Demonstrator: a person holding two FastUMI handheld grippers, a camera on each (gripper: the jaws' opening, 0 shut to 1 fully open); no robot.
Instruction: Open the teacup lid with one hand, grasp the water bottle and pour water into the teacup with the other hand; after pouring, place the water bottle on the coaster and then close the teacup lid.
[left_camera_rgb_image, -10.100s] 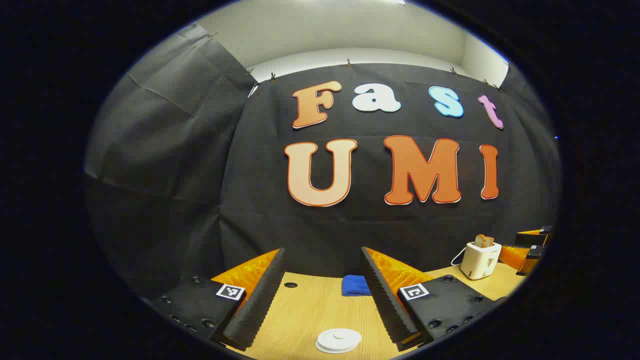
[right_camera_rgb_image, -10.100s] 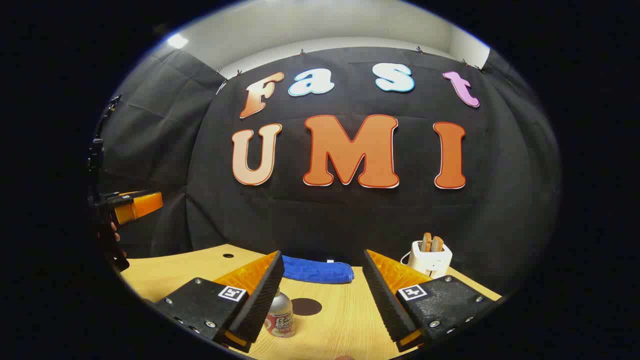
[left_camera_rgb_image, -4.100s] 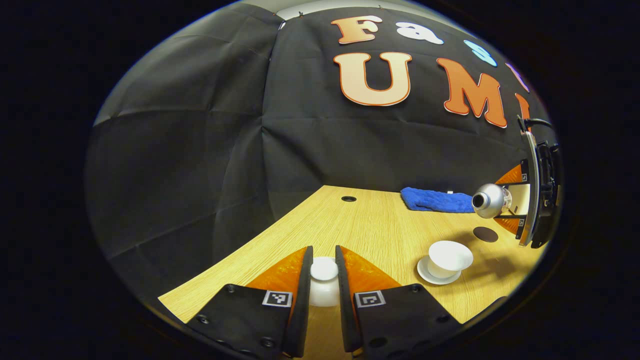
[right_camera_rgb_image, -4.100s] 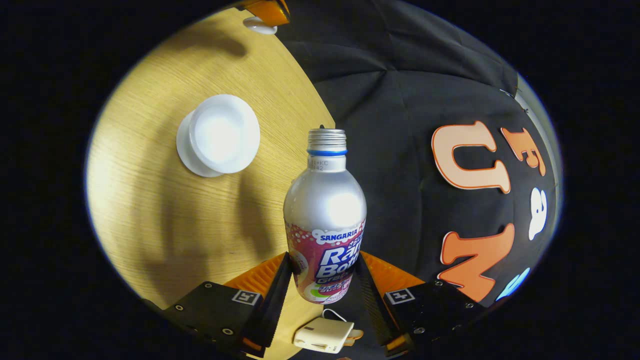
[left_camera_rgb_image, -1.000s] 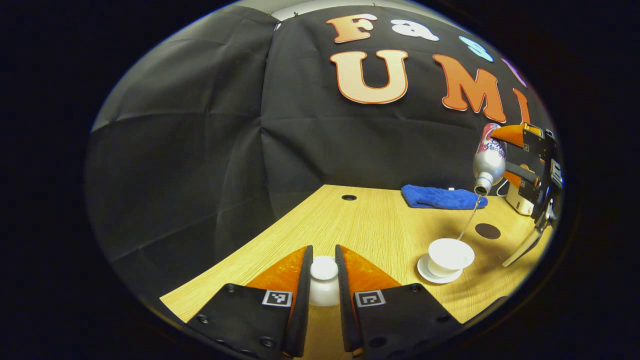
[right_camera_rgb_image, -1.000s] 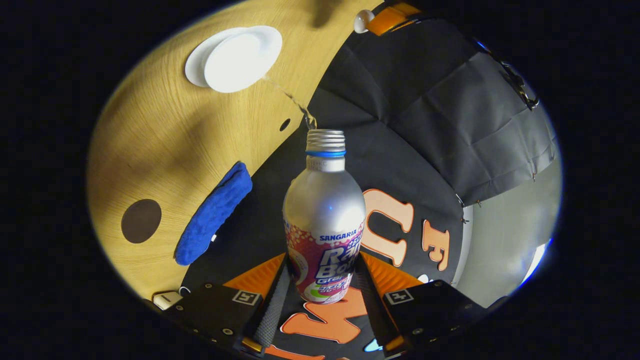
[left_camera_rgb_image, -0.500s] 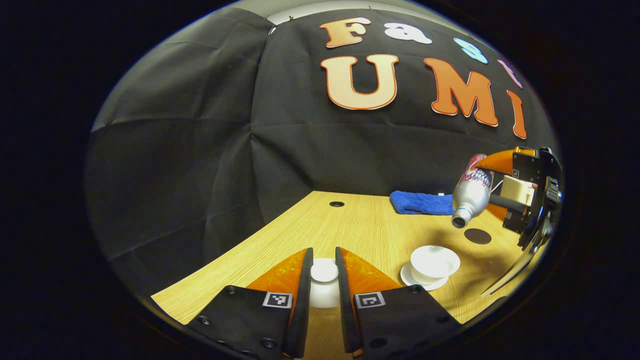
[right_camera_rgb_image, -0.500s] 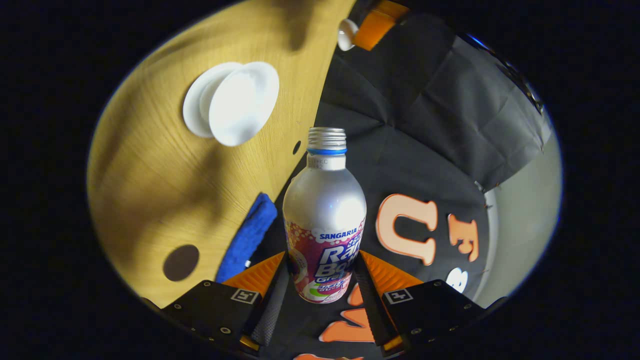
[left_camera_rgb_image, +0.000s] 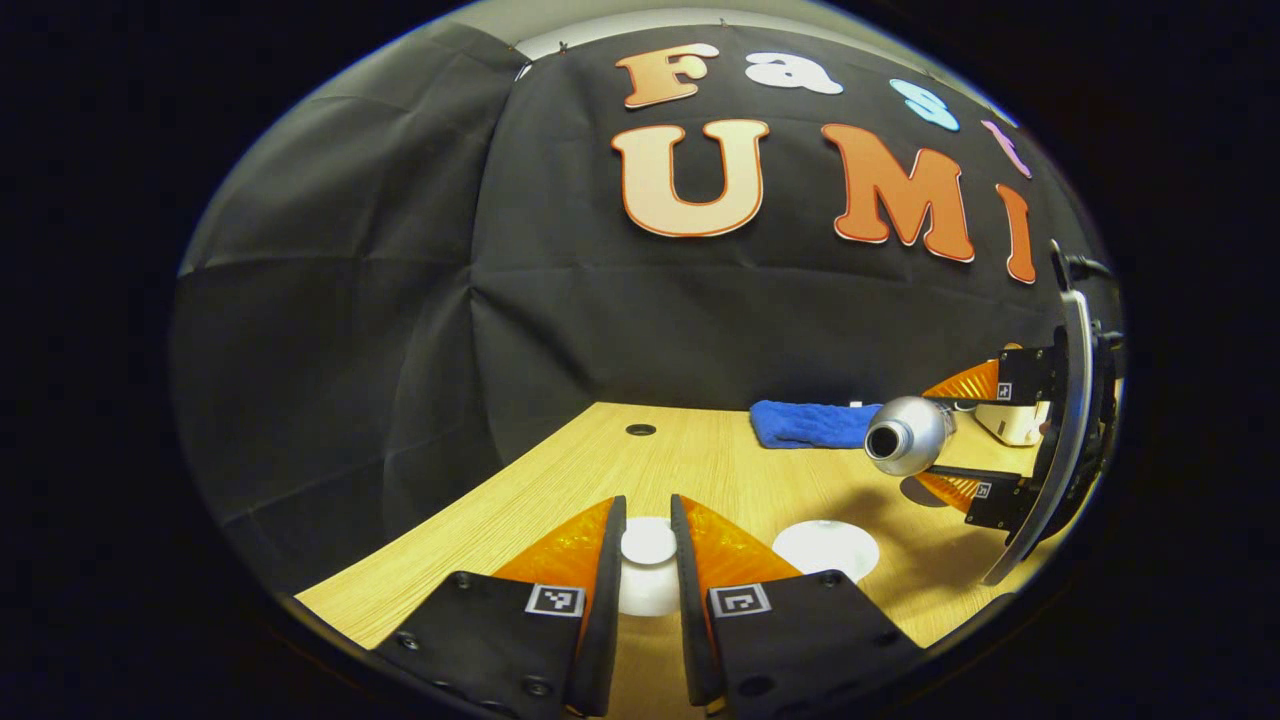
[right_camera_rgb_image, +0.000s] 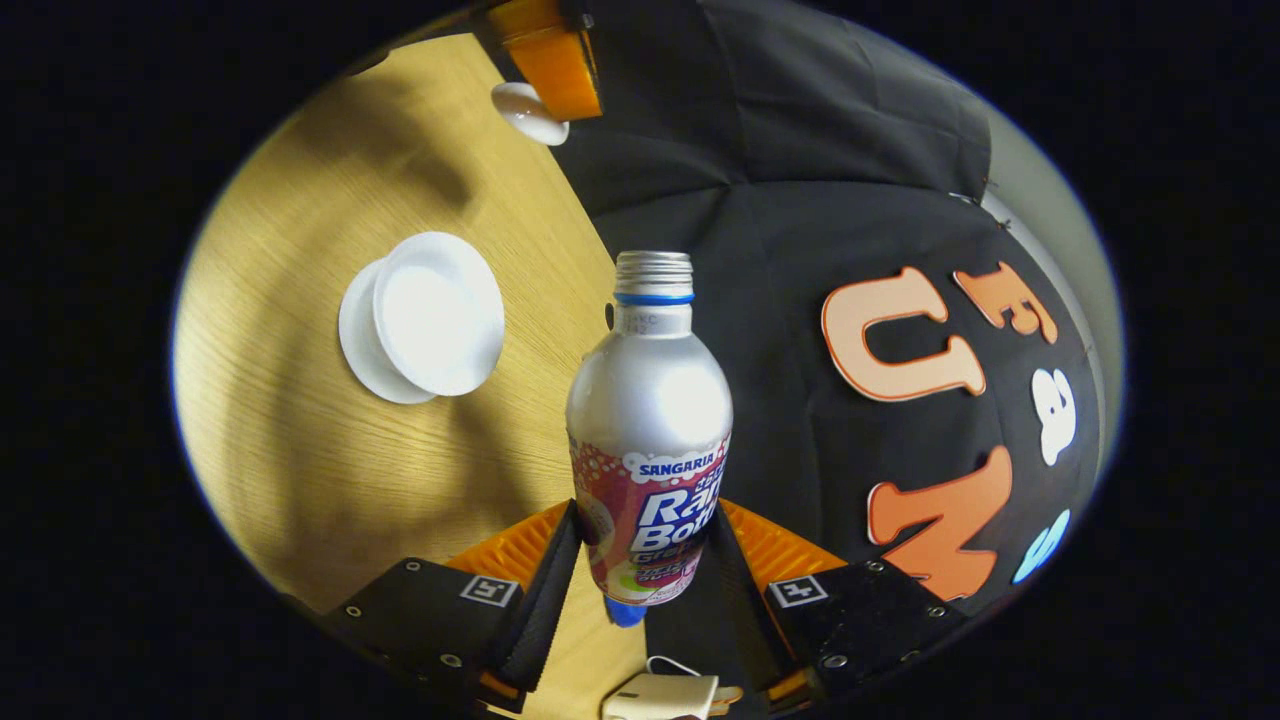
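Observation:
My left gripper is shut on the knob of the white teacup lid, holding it above the wooden table. The open white teacup stands to its right, partly hidden behind my finger. In the right gripper view the teacup sits on its white saucer. My right gripper is shut on the silver water bottle, which has no cap. In the left gripper view the bottle lies about level above the table, right of the cup, mouth facing the camera. No water is running.
A blue cloth lies at the back of the table, with a white toaster to its right. The dark round coaster is partly hidden under the bottle. A cable hole is at the table's back left.
The bottle has tipped back from pouring steeply down to about level and dropped lower; the water stream has stopped. The left gripper, still holding the lid, has drifted so the cup sits nearer it.

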